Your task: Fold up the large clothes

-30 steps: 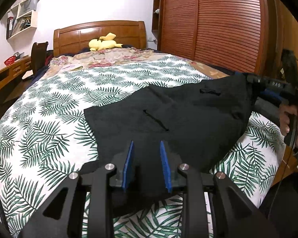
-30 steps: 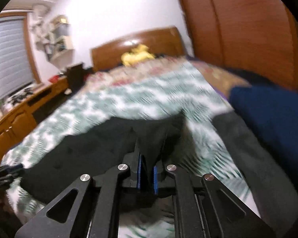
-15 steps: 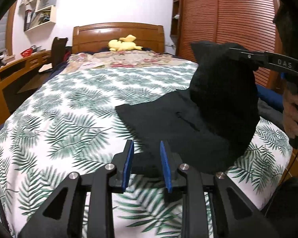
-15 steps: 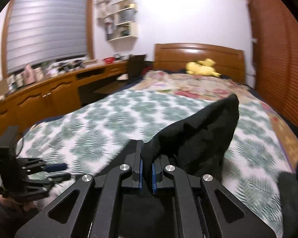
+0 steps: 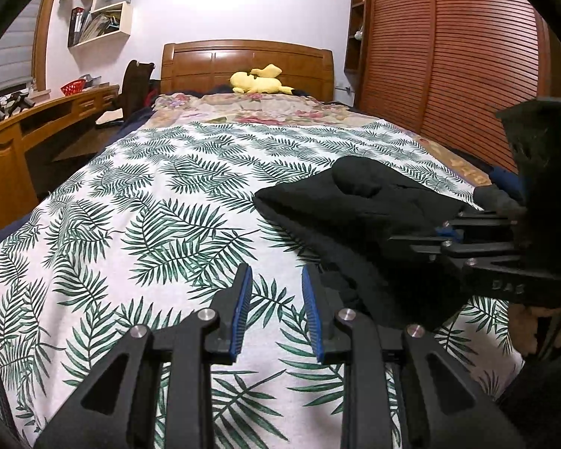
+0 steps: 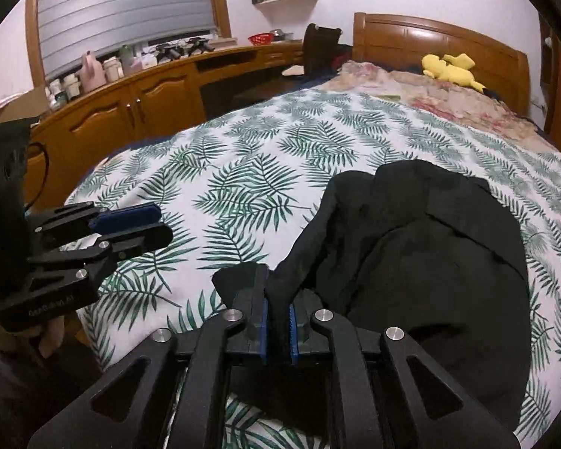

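One black garment (image 6: 422, 262) lies bunched on the leaf-print bed (image 5: 149, 224), near its foot on the wardrobe side. The right gripper (image 6: 276, 314) is clamped on a fold of its near edge; the left gripper (image 5: 275, 299) hangs beside it over bare sheet, fingers apart, holding nothing. One yellow plush (image 5: 260, 80), perhaps a toy animal, rests by the headboard

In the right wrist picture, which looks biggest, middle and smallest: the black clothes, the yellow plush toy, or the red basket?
1. Black clothes, by far the largest, though also nearest the camera.
2. Yellow plush toy by the headboard.
3. Red basket on the desk, smallest.
The toy and basket are both far off, so true sizes stay unsure.
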